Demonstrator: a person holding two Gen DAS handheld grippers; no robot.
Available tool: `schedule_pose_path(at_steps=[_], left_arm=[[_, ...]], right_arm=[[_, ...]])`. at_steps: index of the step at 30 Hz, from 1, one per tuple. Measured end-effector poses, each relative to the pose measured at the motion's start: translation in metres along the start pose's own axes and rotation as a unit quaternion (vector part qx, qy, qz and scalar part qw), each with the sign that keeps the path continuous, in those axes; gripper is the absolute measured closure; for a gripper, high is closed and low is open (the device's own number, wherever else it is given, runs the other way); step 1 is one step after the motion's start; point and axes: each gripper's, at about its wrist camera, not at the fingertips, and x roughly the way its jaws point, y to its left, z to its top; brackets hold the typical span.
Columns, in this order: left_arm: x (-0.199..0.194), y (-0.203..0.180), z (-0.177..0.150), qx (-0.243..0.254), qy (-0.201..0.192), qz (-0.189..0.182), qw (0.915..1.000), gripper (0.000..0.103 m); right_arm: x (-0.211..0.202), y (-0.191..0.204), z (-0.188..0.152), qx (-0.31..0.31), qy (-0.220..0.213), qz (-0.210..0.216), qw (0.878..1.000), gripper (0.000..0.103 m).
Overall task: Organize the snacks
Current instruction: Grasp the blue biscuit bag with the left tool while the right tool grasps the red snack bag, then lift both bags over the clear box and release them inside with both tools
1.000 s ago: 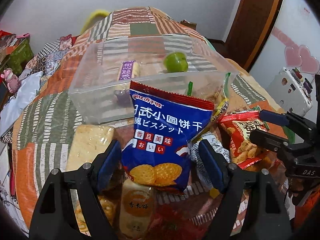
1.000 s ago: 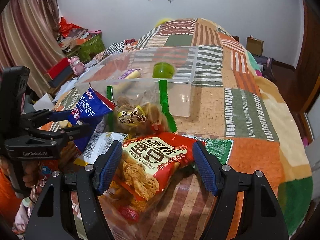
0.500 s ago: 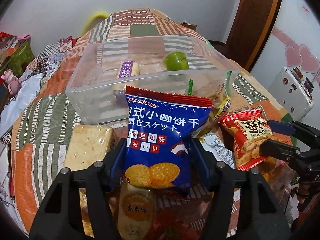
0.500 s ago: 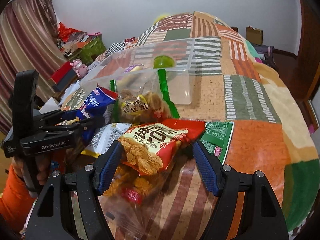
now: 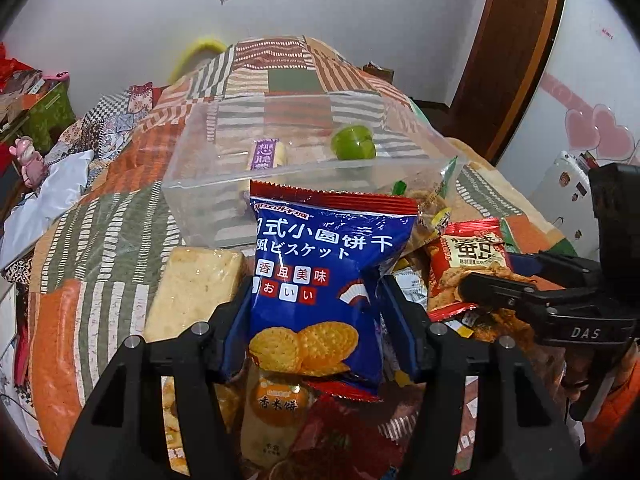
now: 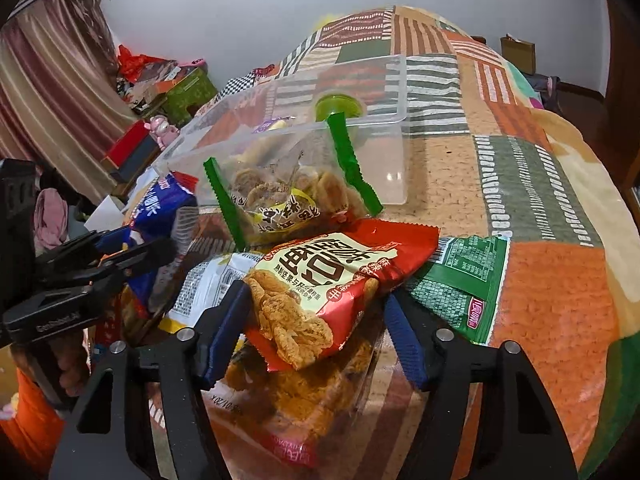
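- A bed under a patchwork quilt [image 5: 120, 248] fills both views, with a white wall behind and a brown door at the upper right of the left wrist view.
- A clear plastic bin [image 5: 208, 184] sits on the quilt at the centre of the frame; inside it lie a green cup [image 5: 354, 143] and a purple-labelled snack [image 5: 266, 155].
- The left gripper [image 5: 316, 320] is clamped on a blue biscuit bag [image 5: 328, 264] at lower centre; the bag stands upright, long axis vertical, its red top edge pointing towards the bin.
- The right gripper [image 6: 320, 322] has its pads against both sides of a red snack bag [image 6: 332, 280], gripping it; the bag's long axis runs from lower left to upper right.
- A clear bag with green edges [image 6: 288, 188] leans on the bin's near wall.
- A green packet [image 6: 460, 276] lies flat to the right of the red one.
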Motion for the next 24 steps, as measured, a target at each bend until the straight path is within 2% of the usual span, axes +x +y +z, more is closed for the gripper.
schedule_pose_path(at_steps=[11, 24], left_arm=[[-0.019, 0.002, 0.005, -0.011, -0.024, -0.001, 0.9997, 0.045], [-0.054, 0.002, 0.023, -0.013, -0.075, 0.001, 0.9971, 0.045]], right_arm=[[-0.024, 0.005, 0.001, -0.009, -0.037, -0.007, 0.999, 0.054], [-0.062, 0.001, 0.012, -0.003, -0.096, -0.006, 0.995, 0.057]])
